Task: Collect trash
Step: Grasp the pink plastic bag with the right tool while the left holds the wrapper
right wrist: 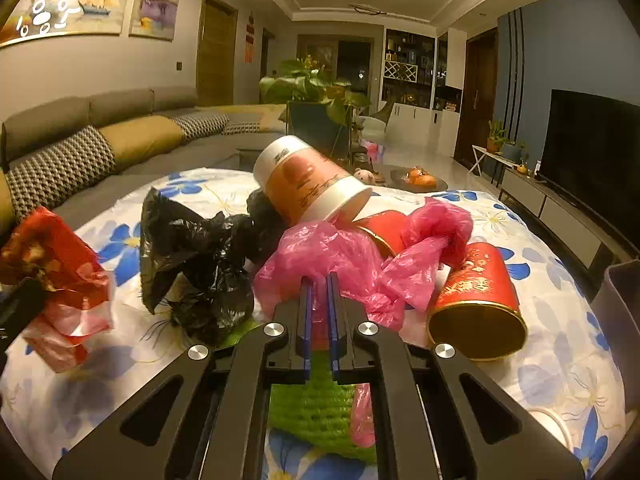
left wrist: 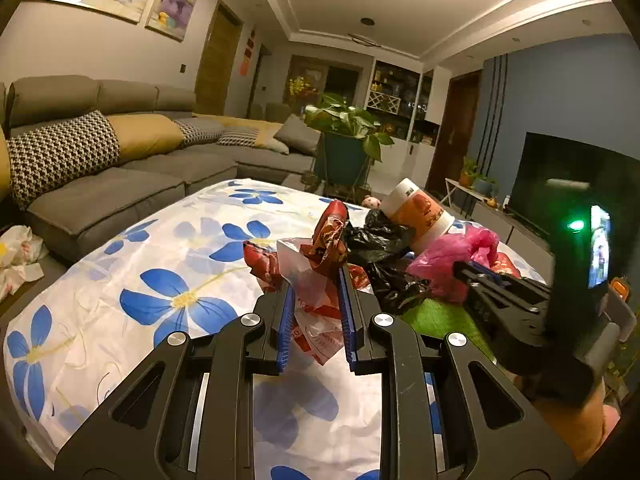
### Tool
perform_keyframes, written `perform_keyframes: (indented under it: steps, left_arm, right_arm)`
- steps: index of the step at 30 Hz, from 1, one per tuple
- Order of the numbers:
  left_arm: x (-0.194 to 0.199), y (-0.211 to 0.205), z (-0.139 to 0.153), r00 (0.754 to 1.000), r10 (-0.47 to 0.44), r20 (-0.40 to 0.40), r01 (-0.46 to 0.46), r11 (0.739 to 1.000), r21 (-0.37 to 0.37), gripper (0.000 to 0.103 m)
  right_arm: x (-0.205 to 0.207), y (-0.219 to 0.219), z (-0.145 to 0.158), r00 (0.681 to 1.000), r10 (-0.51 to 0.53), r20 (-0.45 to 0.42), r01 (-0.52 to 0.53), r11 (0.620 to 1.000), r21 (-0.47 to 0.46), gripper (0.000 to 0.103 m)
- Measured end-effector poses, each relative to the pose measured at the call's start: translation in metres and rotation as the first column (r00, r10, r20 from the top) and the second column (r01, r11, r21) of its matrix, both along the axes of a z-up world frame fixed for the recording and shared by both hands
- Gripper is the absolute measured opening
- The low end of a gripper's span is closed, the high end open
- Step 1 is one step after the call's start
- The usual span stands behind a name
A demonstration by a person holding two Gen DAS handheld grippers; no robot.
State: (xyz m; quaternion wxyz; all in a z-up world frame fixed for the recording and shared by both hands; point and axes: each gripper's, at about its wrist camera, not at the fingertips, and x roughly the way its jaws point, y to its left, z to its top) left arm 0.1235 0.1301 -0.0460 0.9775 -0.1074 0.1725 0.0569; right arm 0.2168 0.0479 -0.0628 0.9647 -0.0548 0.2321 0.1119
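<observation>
Both wrist views look low, close across the same trash pile (left wrist: 384, 256).

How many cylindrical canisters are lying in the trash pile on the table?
3: a white-and-orange cylindrical canister atop the pile, a red gold-rimmed canister at the right, and another red one half under the pink plastic bag. More may be buried.

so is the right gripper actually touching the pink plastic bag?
Touching. The right wrist view shows the right gripper with its blue pads nearly shut and the pink plastic bag pinched between them.
</observation>
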Motion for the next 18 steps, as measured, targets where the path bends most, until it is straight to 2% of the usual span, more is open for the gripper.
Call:
perform_keyframes:
  steps: [5,9,18]
  left_arm:
    - [-0.001,0.0,0.001,1.0,-0.002,0.001,0.002,1.0,-0.006,0.02]
    - [-0.003,-0.005,0.002,1.0,-0.012,0.0,0.012,1.0,-0.02,0.02]
    - [-0.012,-0.019,0.013,0.999,-0.029,0.027,0.029,1.0,0.0,0.02]
  right_arm:
    - [-0.021,-0.016,0.02,0.997,0.025,0.074,-0.026,0.999,0.022,0.004]
    - [-0.034,-0.034,0.036,0.994,0.036,0.101,-0.043,0.997,0.071,0.004]
    - [-0.059,-0.054,0.07,0.983,0.07,0.169,-0.096,0.984,0.151,0.004]
